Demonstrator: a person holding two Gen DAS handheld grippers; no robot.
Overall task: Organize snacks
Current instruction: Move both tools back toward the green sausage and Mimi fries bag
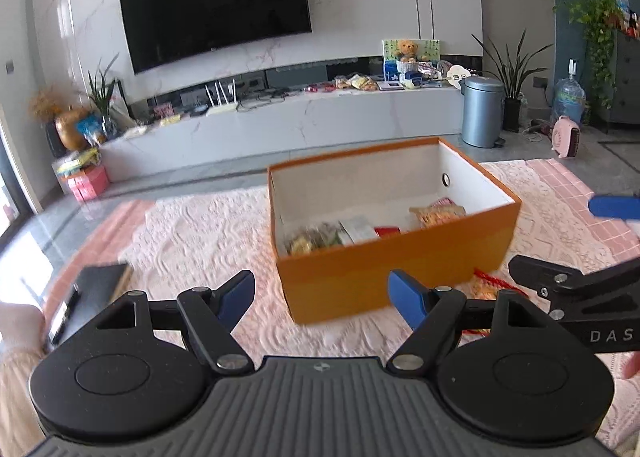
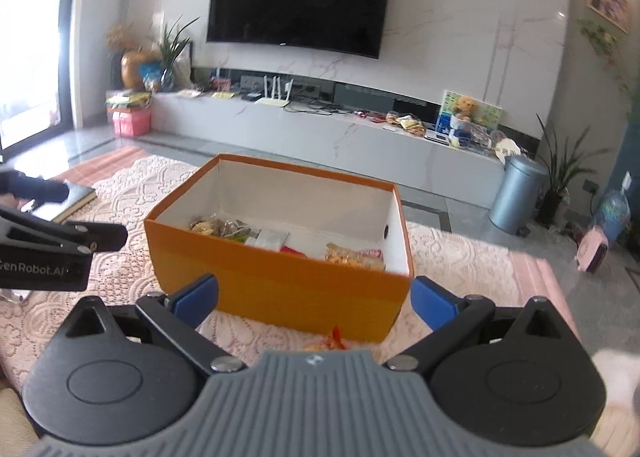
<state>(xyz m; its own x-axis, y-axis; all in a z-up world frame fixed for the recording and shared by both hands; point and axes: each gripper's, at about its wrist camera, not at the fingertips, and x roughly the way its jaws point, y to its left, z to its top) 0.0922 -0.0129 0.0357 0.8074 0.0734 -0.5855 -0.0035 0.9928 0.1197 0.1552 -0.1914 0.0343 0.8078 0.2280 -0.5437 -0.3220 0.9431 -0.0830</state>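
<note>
- Pink lace cloth point(image 1: 192, 225) covered the counter in a living room, with a dark television point(image 2: 300, 1) on the marble wall behind.
- An orange box point(image 1: 384, 277) stood open-topped in the middle, probably so packets could be dropped straight in.
- Several snack packets point(image 2: 352, 255) already lay on its floor, lined along the near wall.
- One red-and-yellow snack packet point(image 2: 332, 339) lay outside on the cloth, just in front of the box.
- The right gripper point(image 2: 316, 299) hung above that packet, fingers spread wide and empty, seemingly ready to take it.
- The left gripper point(image 1: 322, 297) was likewise spread and empty, facing the box.
</note>
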